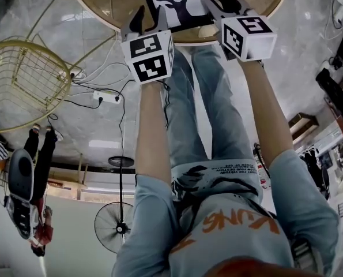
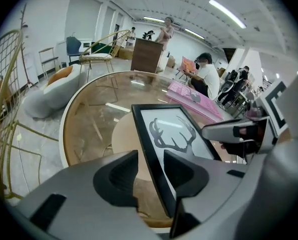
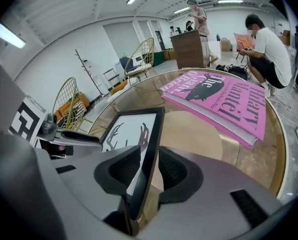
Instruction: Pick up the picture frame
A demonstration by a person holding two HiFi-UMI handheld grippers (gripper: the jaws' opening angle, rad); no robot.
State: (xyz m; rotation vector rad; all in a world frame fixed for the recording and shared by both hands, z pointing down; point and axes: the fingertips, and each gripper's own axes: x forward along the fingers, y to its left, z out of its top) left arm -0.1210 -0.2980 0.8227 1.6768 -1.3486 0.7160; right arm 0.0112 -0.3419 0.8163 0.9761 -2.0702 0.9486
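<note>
A black picture frame with a white deer-antler print lies on the round glass table. In the left gripper view the frame runs away from me, and my left gripper straddles its near left edge, jaws apart with a gap on each side. My right gripper straddles the opposite edge of the frame, also open, its pads not pressing. From the head view, the left gripper and right gripper flank the frame's near corners.
A large pink book lies on the table beyond the frame. A gold wire chair stands to the left of the table, with a power strip and cables on the floor. A seated person is behind the table.
</note>
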